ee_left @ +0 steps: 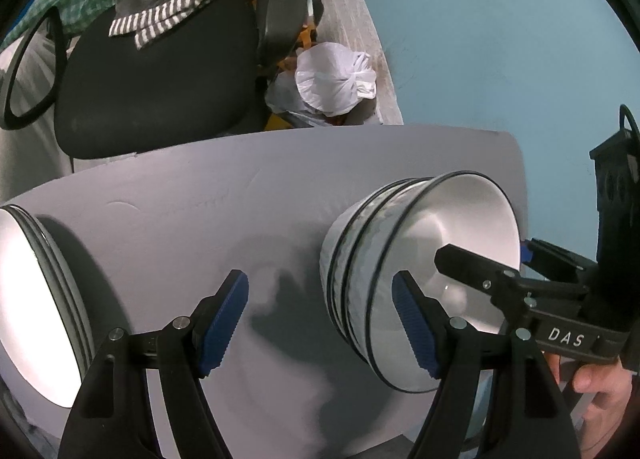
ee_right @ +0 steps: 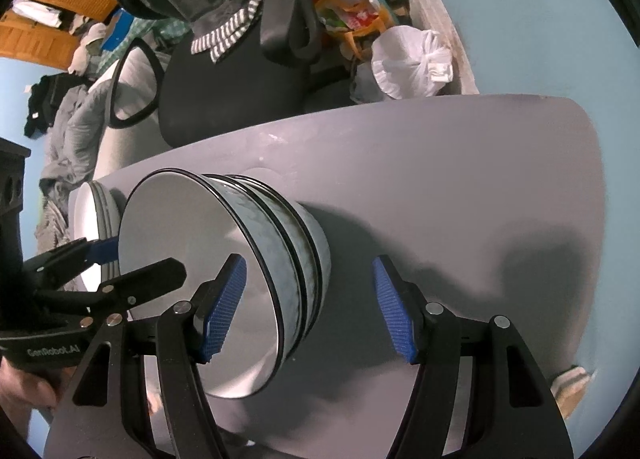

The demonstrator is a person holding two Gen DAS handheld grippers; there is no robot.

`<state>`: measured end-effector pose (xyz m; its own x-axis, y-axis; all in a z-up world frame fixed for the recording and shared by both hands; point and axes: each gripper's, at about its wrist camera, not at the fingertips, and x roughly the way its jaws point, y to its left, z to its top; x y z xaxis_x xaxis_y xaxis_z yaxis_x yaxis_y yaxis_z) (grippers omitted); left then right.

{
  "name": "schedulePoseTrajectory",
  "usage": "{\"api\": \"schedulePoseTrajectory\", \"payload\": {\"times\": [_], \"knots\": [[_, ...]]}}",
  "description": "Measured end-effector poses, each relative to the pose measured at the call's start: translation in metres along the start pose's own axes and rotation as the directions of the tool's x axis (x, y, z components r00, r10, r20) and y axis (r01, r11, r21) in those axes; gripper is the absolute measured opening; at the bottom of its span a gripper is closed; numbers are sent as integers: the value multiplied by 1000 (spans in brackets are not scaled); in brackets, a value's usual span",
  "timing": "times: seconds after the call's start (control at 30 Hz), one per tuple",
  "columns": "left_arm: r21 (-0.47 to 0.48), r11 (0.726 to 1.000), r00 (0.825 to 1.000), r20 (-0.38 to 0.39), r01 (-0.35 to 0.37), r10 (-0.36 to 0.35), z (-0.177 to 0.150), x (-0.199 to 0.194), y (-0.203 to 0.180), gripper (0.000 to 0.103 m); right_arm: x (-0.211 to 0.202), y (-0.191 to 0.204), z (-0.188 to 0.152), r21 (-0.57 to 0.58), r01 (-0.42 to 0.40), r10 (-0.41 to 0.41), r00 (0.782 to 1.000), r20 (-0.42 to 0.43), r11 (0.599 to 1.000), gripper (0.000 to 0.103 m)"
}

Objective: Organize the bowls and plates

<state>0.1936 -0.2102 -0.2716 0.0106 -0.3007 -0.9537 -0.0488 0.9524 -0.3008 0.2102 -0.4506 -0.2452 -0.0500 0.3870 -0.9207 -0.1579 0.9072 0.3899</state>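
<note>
R tongs [ee_right: 308, 307] open over grey tabletop [ee_right: 460, 179], blue pads apart; L pad sits inside top bowl of nested bowl stack [ee_right: 256, 243], R pad outside it, rim between, not pressed. L tongs [ee_right: 116, 259] come in from left w/ one finger in the bowl. Plates [ee_right: 90, 211] behind at left edge. Black chair [ee_right: 224, 95] and white bag [ee_right: 408, 63] beyond tabletop.

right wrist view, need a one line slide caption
Both open grippers, right and left, straddle opposite rims of the bowl stack on the grey table, plates behind.
</note>
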Motion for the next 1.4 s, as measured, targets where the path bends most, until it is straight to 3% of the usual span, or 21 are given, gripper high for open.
{"api": "schedulePoseTrajectory", "payload": {"times": [0.3, 0.6, 0.83, 0.97, 1.07, 1.23, 1.4], "knots": [[-30, 999, 999, -17, 36, -37, 2, 10, 9, 76, 9, -1, 1, 21, -61, 60, 998, 14, 998, 64], [-51, 996, 997, -34, 69, -70, 2, 19, 15, 76, 11, -4, -1, 25, -37, 36, 999, 33, 999, 64], [-60, 990, 990, -43, 129, -132, 0, 21, 15, 54, 11, -10, -3, 41, -75, 73, 996, 43, 996, 64], [-59, 985, 985, -39, 163, -166, -2, 20, 11, 35, 11, -8, -4, 24, -71, 70, 996, 54, 997, 64], [-62, 984, 985, -37, 166, -168, -2, 18, 10, 33, 10, -5, -6, 6, -65, 64, 996, 65, 998, 63], [-62, 984, 985, -36, 168, -171, -2, 18, 10, 32, 12, -4, -6, 3, -117, 117, 993, 23, 993, 49], [-83, 978, 980, -34, 192, -196, -4, 18, 15, 32, 15, -5, -1, -13, -134, 133, 991, -28, 991, 48]]}}
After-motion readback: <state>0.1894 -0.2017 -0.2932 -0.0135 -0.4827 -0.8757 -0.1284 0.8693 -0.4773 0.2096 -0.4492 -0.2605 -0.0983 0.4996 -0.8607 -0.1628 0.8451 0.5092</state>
